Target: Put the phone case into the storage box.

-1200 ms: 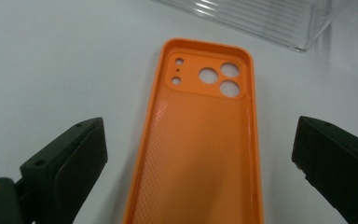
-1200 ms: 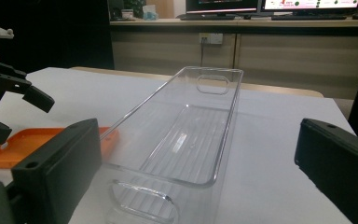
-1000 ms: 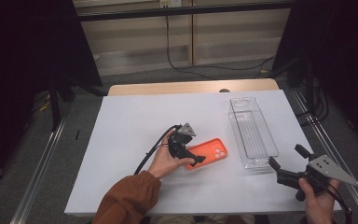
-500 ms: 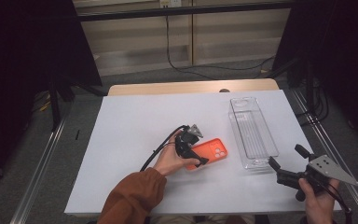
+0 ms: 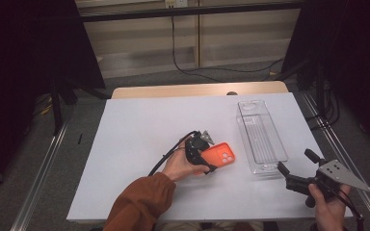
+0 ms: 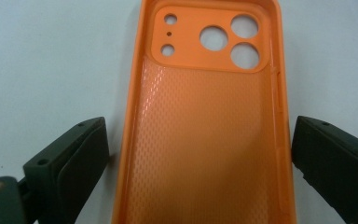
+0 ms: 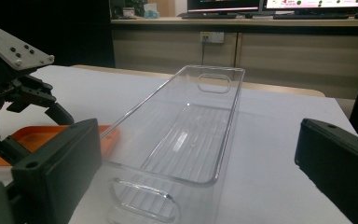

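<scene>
An orange phone case (image 5: 221, 154) lies inside-up on the white table (image 5: 139, 130), its camera holes at the far end (image 6: 205, 37). My left gripper (image 5: 208, 154) straddles the case's near end. In the left gripper view its jaws (image 6: 200, 126) stand on either side of the case. A thin gap shows at the left jaw, and the right jaw is almost at the case's rim. My right gripper (image 5: 296, 160) is held open by the table's right front corner. It (image 7: 198, 130) faces a clear plastic bin (image 7: 186, 126) and holds nothing.
The clear bin (image 5: 261, 137) lies lengthwise on the right half of the table, just right of the case. A person's orange sleeve (image 5: 139, 204) comes in from the front edge. Metal rails run along both sides of the table.
My left gripper has slid a little to the right, so its jaws now reach around the case's near end. The case, the bin and my right gripper have stayed put.
</scene>
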